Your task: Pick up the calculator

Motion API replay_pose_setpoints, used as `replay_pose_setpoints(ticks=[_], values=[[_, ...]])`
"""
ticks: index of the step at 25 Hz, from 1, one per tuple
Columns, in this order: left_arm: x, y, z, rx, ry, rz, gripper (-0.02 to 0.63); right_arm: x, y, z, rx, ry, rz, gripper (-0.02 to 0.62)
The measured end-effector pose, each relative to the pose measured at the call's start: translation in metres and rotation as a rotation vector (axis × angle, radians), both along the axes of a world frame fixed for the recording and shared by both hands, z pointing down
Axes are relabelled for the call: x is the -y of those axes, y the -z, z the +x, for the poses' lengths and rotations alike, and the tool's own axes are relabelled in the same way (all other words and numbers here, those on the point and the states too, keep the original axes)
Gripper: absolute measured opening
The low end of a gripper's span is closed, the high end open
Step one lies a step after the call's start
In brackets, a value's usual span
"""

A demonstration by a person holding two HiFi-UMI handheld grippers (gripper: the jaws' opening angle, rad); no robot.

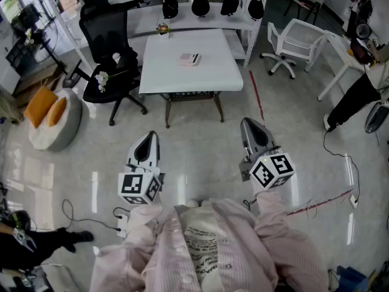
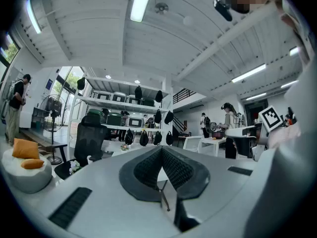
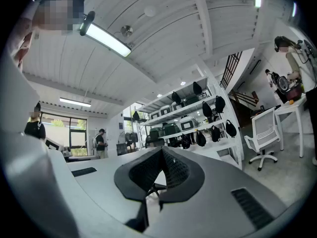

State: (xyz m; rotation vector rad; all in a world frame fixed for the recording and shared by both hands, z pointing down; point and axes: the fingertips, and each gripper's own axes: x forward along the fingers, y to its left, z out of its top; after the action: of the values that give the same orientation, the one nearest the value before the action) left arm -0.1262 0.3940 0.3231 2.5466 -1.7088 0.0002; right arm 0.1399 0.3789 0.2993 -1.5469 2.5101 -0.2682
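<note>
The calculator [image 1: 189, 59], a small pale slab, lies near the middle of the white table [image 1: 182, 81] some way ahead of me. My left gripper [image 1: 148, 140] and right gripper [image 1: 252, 126] are held level in front of my body, above the floor and well short of the table. Both point toward it. In the left gripper view the left gripper [image 2: 161, 150] has its dark pads meeting at the tip, with nothing between them. The right gripper [image 3: 162, 150] looks the same in the right gripper view: shut and empty. The jaws hide the calculator in both gripper views.
A black office chair [image 1: 109, 59] stands left of the table, and a white chair [image 1: 295, 38] to its right. Shelves with black bags [image 1: 213, 5] run behind it. A beanbag with orange cushions [image 1: 51, 117] sits far left. Cables [image 1: 331, 196] trail on the floor at right.
</note>
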Motion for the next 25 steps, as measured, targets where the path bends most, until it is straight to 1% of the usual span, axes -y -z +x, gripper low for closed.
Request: replay_pose_setpoints(ticks=[5,9,13,16,18,19,22,25], values=[[0.008,-0.002,0.006,-0.007,0.006,-0.012,0.0,0.011,-0.001,0.005,-0.017,0.0,-0.012,-0.002],[0.01,-0.006,0.014,-0.017,0.012,-0.025,0.001,0.015,-0.001,0.012,-0.076,0.004,-0.003,-0.002],[0.009,-0.013,0.022,-0.027,0.015,-0.034,0.0,0.015,-0.006,0.015,-0.07,0.042,0.001,0.007],[0.005,-0.016,0.031,-0.034,0.017,-0.04,0.001,0.017,-0.01,0.02,-0.038,0.059,-0.017,0.082],[0.003,-0.018,0.035,-0.035,0.017,-0.049,0.0,0.019,-0.012,0.022,-0.018,0.066,-0.03,0.099],[0.002,-0.02,0.036,-0.035,0.018,-0.056,0.001,0.02,-0.013,0.021,-0.012,0.071,-0.035,0.126],[-0.001,-0.028,0.039,-0.038,0.018,-0.073,0.0,0.023,-0.018,0.016,0.004,0.094,-0.048,0.164],[-0.001,-0.03,0.039,-0.035,0.022,-0.073,0.0,0.028,-0.02,0.013,0.02,0.109,-0.054,0.2]])
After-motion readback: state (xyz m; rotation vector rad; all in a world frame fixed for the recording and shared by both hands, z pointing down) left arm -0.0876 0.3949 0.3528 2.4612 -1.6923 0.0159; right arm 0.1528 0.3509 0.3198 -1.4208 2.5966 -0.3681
